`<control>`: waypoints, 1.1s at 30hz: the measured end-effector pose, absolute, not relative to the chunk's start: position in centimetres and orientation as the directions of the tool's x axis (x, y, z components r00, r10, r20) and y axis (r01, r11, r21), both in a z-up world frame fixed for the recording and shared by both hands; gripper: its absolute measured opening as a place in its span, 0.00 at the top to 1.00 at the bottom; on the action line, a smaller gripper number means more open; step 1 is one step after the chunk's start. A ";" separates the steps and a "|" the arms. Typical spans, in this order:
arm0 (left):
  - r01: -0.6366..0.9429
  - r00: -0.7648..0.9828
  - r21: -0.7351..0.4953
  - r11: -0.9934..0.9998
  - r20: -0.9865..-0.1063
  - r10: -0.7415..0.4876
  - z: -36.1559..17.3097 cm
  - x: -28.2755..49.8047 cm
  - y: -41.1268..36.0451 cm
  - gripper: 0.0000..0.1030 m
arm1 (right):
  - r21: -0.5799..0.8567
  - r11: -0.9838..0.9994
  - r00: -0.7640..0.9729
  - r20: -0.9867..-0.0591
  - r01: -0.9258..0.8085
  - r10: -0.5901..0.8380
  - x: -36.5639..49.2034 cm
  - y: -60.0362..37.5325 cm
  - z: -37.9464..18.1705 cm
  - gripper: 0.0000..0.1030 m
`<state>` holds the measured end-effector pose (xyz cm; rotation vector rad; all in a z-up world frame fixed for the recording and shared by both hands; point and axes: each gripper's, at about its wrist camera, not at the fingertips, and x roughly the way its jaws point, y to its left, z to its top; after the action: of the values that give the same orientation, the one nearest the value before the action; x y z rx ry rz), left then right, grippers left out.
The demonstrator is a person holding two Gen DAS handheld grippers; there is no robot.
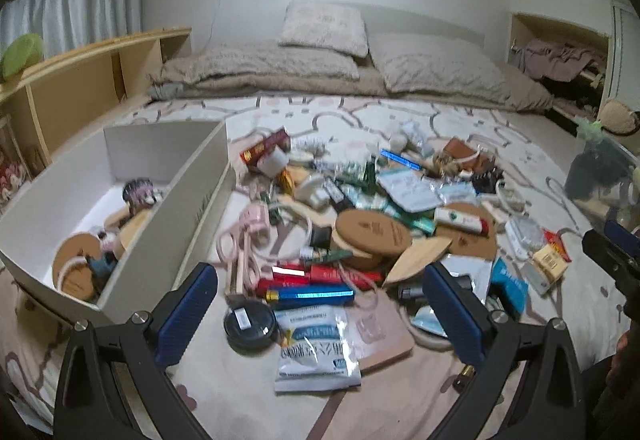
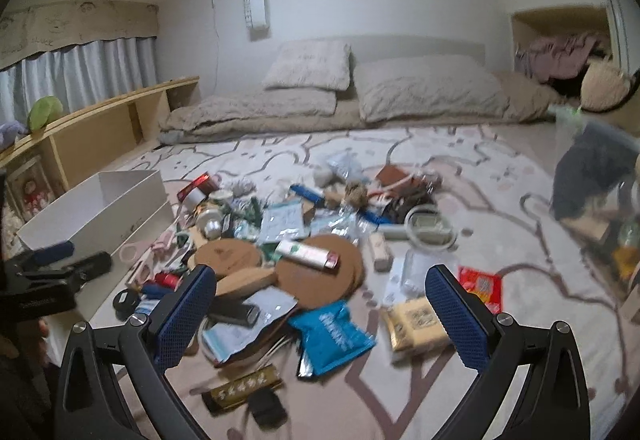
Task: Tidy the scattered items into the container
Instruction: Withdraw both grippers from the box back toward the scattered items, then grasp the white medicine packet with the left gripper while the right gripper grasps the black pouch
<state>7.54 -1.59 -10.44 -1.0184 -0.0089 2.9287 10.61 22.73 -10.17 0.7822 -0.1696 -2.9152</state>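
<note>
- Both your tools are empty: the left gripper (image 1: 316, 304) and the right gripper (image 2: 320, 304) hang with fingers spread wide above the pile.
- The white box (image 1: 168, 208) sits at the left, already holding a few pieces; most clutter lies to its right.
- You appear between picks. Next, choose one piece, such as the blue tube (image 1: 310, 296) nearest the left gripper, and straddle it.

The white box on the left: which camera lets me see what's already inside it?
The left wrist view. The white box sits close, its inside open to view with several items. In the right wrist view the box is farther off, its contents hidden.
</note>
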 end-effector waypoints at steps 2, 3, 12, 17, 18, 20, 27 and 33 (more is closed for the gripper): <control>-0.030 -0.767 -0.020 -0.999 -0.640 0.036 -11.3 7.3 -1.5 0.00 | 0.155 -0.984 -0.854 -0.497 0.089 -0.156 10.6 22.7 -10.7 0.00; -0.026 -0.760 -0.021 -0.999 -0.649 0.033 -11.7 7.1 -1.5 0.01 | 0.161 -0.983 -0.849 -0.502 0.091 -0.161 10.6 22.6 -10.9 0.00; -0.001 -0.693 -0.061 -0.998 -0.720 0.045 -14.8 6.2 -1.4 0.02 | 0.141 -0.985 -0.784 -0.597 0.102 -0.167 10.1 21.3 -13.7 0.00; 0.004 -0.649 -0.096 -0.995 -0.757 0.071 -16.2 6.0 -1.5 0.02 | 0.130 -0.984 -0.710 -0.681 0.124 -0.179 9.8 20.4 -15.5 0.00; 0.006 -0.643 -0.097 -0.995 -0.763 0.070 -16.4 6.0 -1.5 0.02 | 0.126 -0.984 -0.703 -0.689 0.126 -0.178 9.9 20.3 -15.8 0.00; 0.014 -0.630 -0.095 -0.995 -0.773 0.065 -16.8 6.0 -1.6 0.02 | 0.130 -0.982 -0.685 -0.703 0.139 -0.190 10.1 19.9 -16.3 0.00; 0.048 -0.573 -0.122 -0.991 -0.816 0.073 -18.3 5.1 -2.4 0.02 | 0.159 -0.971 -0.655 -0.718 0.177 -0.237 11.2 18.8 -17.4 0.00; 0.079 -0.540 -0.160 -0.984 -0.837 0.093 -19.3 4.7 -3.1 0.03 | 0.203 -0.960 -0.635 -0.720 0.192 -0.279 11.9 18.3 -18.1 0.20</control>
<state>4.71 -3.09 -19.32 -1.5035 -0.2808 2.7348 11.87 18.31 -18.12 1.1814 -0.1557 -2.6223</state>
